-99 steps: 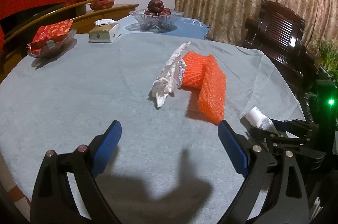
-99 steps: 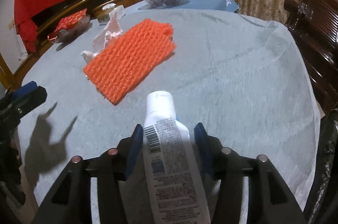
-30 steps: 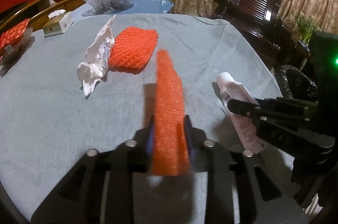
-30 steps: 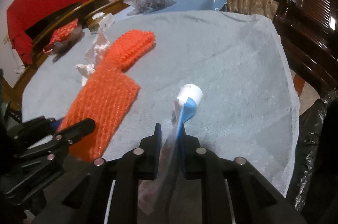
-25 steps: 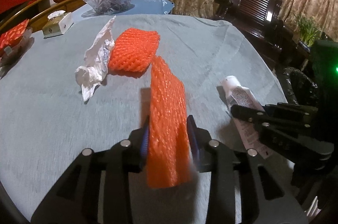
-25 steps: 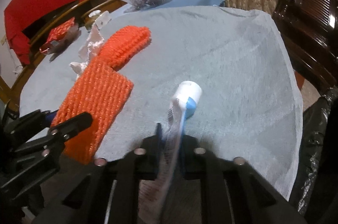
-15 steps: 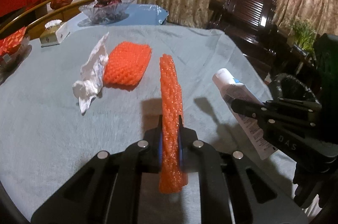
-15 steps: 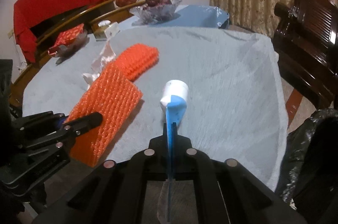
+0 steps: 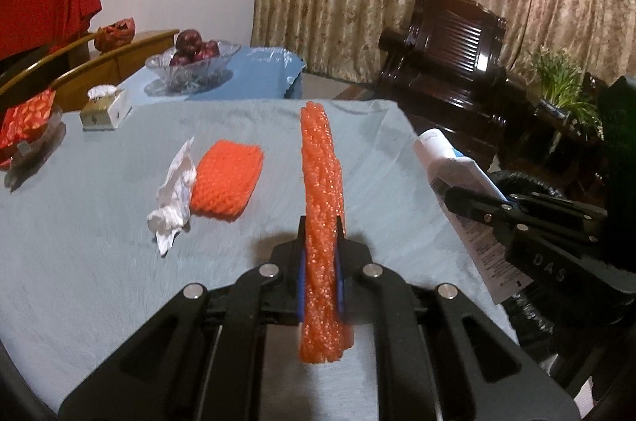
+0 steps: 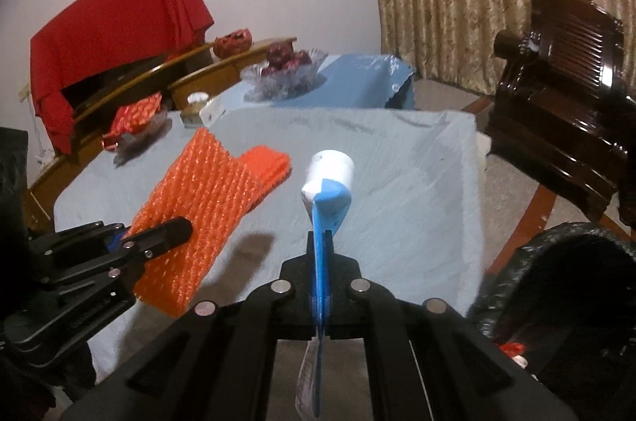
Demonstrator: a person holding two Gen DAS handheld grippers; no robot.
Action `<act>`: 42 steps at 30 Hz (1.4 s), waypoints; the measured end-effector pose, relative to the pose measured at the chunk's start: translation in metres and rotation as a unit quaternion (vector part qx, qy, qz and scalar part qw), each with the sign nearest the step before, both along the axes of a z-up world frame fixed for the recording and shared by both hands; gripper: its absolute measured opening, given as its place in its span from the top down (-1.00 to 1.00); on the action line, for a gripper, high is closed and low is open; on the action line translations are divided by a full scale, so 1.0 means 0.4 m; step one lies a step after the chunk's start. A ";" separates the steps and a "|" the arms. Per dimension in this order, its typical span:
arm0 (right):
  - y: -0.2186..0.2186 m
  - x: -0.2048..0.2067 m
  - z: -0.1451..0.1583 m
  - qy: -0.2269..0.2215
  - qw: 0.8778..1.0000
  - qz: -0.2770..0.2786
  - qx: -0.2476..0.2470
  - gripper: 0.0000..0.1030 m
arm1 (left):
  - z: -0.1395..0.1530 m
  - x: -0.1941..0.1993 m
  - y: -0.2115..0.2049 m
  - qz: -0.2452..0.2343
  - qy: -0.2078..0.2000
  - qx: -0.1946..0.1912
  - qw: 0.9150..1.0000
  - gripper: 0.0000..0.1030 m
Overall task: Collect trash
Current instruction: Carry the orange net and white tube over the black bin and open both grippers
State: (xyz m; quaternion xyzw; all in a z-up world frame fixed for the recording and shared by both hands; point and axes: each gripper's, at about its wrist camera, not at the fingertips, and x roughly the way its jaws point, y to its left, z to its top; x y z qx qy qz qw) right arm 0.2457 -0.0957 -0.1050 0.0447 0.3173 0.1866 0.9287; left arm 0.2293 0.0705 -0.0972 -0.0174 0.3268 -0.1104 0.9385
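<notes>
My left gripper [image 9: 320,242] is shut on an orange foam net sleeve [image 9: 321,182] and holds it edge-on above the table. The sleeve also shows in the right wrist view [image 10: 198,210]. My right gripper [image 10: 322,242] is shut on a white and blue squeeze tube [image 10: 328,182], lifted off the table; the tube also shows in the left wrist view [image 9: 457,174]. A second orange foam sleeve [image 9: 226,178] and a crumpled white wrapper [image 9: 175,198] lie on the grey tablecloth [image 9: 99,242]. A black trash bag [image 10: 564,274] stands open at the right.
A tissue box [image 9: 105,105], a glass fruit bowl [image 9: 190,67] and a dish with a red packet [image 9: 28,127] stand at the far side. A dark wooden chair [image 9: 445,63] is beyond the table's right edge. A potted plant [image 9: 564,83] is far right.
Both grippers have risen and pulled back from the table, each with its item still held. The foam sleeve and the tube now hang higher above the cloth.
</notes>
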 end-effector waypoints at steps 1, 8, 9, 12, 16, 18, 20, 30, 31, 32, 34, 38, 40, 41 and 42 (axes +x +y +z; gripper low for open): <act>-0.008 -0.004 0.007 -0.003 1.000 -0.002 0.001 0.96 | 0.010 -0.005 -0.008 -0.002 -0.003 -0.001 1.000 0.81; -0.074 -0.056 0.073 -0.030 0.999 -0.021 0.003 0.96 | 0.065 -0.034 -0.070 -0.019 -0.021 -0.004 1.000 0.81; -0.085 -0.064 0.081 -0.033 0.999 -0.025 0.003 0.96 | 0.072 -0.038 -0.081 -0.022 -0.023 -0.005 0.999 0.81; -0.123 -0.089 0.102 -0.043 0.998 -0.039 0.004 0.96 | 0.089 -0.052 -0.113 -0.033 -0.030 -0.008 0.999 0.81; -0.176 -0.121 0.119 -0.053 0.997 -0.059 0.004 0.96 | 0.113 -0.072 -0.170 -0.053 -0.040 -0.011 0.998 0.81; -0.210 -0.139 0.125 -0.057 0.996 -0.071 0.003 0.96 | 0.121 -0.079 -0.195 -0.065 -0.044 -0.013 0.997 0.81; -0.236 -0.154 0.122 -0.058 0.995 -0.083 0.001 0.96 | 0.125 -0.086 -0.223 -0.077 -0.046 -0.015 0.996 0.81; -0.406 -0.220 0.086 -0.044 0.987 -0.157 -0.006 0.96 | 0.113 -0.095 -0.393 -0.155 -0.038 -0.018 0.987 0.81; -0.418 -0.223 0.081 -0.042 0.986 -0.162 -0.007 0.96 | 0.109 -0.095 -0.407 -0.161 -0.036 -0.017 0.986 0.81; -0.437 -0.231 0.074 -0.039 0.984 -0.172 -0.008 0.96 | 0.103 -0.095 -0.429 -0.171 -0.034 -0.017 0.985 0.81; -0.466 -0.242 0.066 -0.036 0.982 -0.184 -0.009 0.96 | 0.089 -0.094 -0.468 -0.189 -0.029 -0.017 0.981 0.81; -0.517 -0.263 0.044 -0.027 0.978 -0.205 -0.016 0.96 | 0.058 -0.092 -0.533 -0.221 -0.020 -0.019 0.975 0.81; -0.538 -0.267 0.030 -0.021 0.977 -0.212 -0.020 0.96 | 0.037 -0.086 -0.571 -0.238 -0.016 -0.016 0.971 0.81; -0.550 -0.267 0.021 -0.015 0.976 -0.216 -0.020 0.96 | 0.031 -0.082 -0.585 -0.243 -0.015 -0.014 0.970 0.81; -0.561 -0.267 0.010 -0.009 0.975 -0.221 -0.020 0.96 | 0.021 -0.077 -0.603 -0.248 -0.013 -0.011 0.968 0.81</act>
